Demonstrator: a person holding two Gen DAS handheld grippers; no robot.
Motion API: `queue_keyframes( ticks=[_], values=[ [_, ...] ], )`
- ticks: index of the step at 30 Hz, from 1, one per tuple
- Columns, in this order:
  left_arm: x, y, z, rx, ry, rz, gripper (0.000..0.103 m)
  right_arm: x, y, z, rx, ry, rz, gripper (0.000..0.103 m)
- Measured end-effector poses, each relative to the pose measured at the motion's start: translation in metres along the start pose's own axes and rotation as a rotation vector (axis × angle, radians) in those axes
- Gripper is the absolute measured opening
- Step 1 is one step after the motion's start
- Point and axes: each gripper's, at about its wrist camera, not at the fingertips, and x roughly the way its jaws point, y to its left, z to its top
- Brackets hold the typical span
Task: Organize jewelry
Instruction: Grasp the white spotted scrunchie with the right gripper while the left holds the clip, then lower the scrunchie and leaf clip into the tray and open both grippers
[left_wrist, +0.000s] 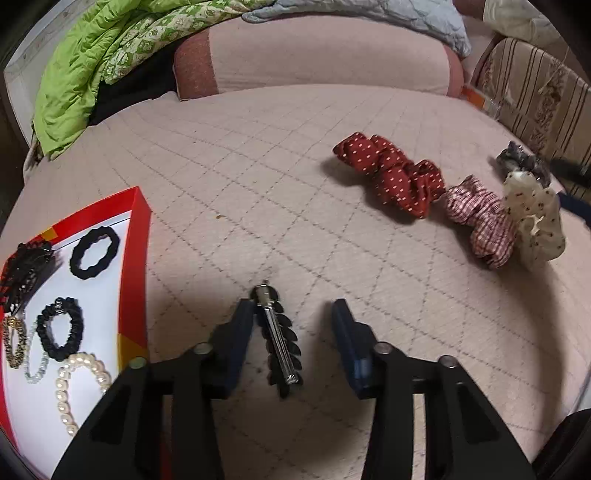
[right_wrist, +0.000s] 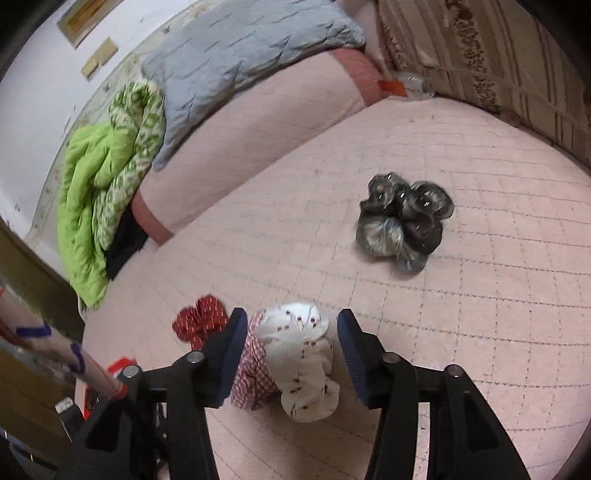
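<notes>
My left gripper is open over the pink quilted bed, with a black leaf-shaped hair clip with a silver bar lying between its fingers. A red-rimmed box lid at the left holds black hair ties, a black claw clip, a pearl bracelet and bead bracelets. My right gripper is open around a white dotted scrunchie, with a pink checked scrunchie against its left finger. A red dotted scrunchie lies left. A grey scrunchie lies ahead.
The red, checked and white scrunchies lie in a row at the right in the left wrist view. A pink bolster, green blanket and grey quilt lie at the bed's head. A striped surface borders the right.
</notes>
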Motion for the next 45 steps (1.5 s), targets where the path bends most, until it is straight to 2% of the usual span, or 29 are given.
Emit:
queue_keyframes(
  ticks=[3, 5, 6, 7, 8, 11, 13, 17, 20, 31, 45],
  values=[
    [-0.001, -0.001, -0.001, -0.009, -0.014, -0.013, 0.025, 0.017, 0.016, -0.010, -0.109, 0.090, -0.029, 0.063],
    [-0.002, -0.004, -0.002, -0.010, -0.026, -0.025, 0.014, 0.027, 0.020, -0.015, -0.140, 0.127, -0.051, 0.063],
    [-0.003, -0.004, -0.002, -0.013, -0.032, -0.033, 0.014, 0.028, 0.018, -0.016, -0.142, 0.127, -0.060, 0.057],
    [-0.003, -0.004, -0.002, -0.021, -0.037, -0.048, 0.014, 0.028, 0.017, -0.016, -0.148, 0.121, -0.078, 0.044],
    [-0.004, -0.002, -0.003, -0.032, -0.037, -0.082, 0.014, 0.028, 0.015, -0.016, -0.154, 0.117, -0.093, 0.011],
    [-0.008, -0.001, -0.002, -0.041, -0.047, -0.114, 0.014, 0.025, 0.011, -0.016, -0.133, 0.104, -0.082, 0.010],
    [-0.013, 0.000, -0.001, -0.049, -0.059, -0.144, 0.013, 0.013, 0.013, -0.013, -0.132, 0.040, -0.060, 0.010],
    [-0.028, 0.004, 0.000, -0.065, -0.088, -0.180, 0.013, -0.023, 0.027, -0.008, -0.157, -0.139, 0.042, 0.010],
    [-0.041, 0.013, 0.000, -0.082, -0.118, -0.195, 0.013, -0.035, 0.038, -0.009, -0.188, -0.192, 0.121, 0.010],
    [-0.082, 0.059, 0.001, -0.179, -0.185, -0.201, 0.013, -0.030, 0.064, -0.018, -0.260, -0.150, 0.223, 0.010],
    [-0.118, 0.116, -0.029, -0.226, -0.231, -0.065, 0.014, -0.017, 0.135, -0.071, -0.495, -0.040, 0.368, 0.010]
  ],
)
